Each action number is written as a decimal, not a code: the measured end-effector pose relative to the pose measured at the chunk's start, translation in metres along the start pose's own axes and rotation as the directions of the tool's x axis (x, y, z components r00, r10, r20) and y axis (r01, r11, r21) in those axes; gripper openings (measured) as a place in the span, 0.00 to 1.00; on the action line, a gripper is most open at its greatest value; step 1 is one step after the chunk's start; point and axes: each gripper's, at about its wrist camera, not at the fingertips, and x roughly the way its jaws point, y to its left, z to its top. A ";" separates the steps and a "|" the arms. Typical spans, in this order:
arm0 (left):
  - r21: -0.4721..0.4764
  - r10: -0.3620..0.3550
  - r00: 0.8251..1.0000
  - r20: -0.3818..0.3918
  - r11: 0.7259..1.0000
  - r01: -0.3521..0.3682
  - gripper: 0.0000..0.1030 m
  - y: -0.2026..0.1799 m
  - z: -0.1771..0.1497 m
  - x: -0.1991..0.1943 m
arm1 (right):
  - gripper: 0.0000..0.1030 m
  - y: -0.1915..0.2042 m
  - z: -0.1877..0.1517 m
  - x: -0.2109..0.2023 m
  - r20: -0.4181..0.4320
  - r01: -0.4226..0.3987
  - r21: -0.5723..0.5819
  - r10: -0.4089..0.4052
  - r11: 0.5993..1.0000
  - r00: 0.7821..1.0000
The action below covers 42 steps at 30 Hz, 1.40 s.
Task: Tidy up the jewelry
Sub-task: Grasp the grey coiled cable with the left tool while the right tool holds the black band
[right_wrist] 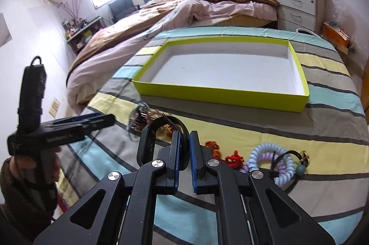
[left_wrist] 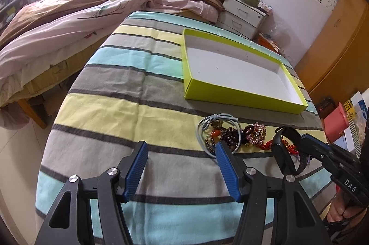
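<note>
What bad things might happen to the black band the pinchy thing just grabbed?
1. The right gripper pinches the black wristband on one thin side only, so it might swing or slip out.
2. The band lies close against the red charm and beaded bracelets, so lifting may drag them off the striped cloth, missing the green box.

We read "DAS" in white letters on the right gripper (left_wrist: 307, 141) body | lettering on the left gripper (right_wrist: 99, 119) too blurred for us to read
</note>
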 end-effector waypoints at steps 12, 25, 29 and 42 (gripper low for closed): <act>0.108 0.019 1.000 -0.015 0.994 -0.017 0.58 -0.009 0.028 0.023 | 0.08 -0.006 0.001 -0.016 0.059 0.022 0.054 -0.025 0.998 0.998; 0.341 0.056 0.996 -0.076 0.940 -0.027 0.58 -0.042 0.036 0.050 | 0.08 -0.009 0.000 -0.012 0.054 0.024 0.075 -0.028 0.997 0.998; 0.342 0.072 0.994 -0.085 0.939 -0.039 0.45 -0.044 0.035 0.053 | 0.08 -0.013 -0.001 -0.014 0.059 0.027 0.084 -0.032 0.996 0.998; 0.259 0.003 0.998 -0.065 0.966 0.014 0.12 -0.036 0.030 0.041 | 0.08 -0.014 -0.003 -0.017 0.071 0.026 0.098 -0.033 0.995 0.997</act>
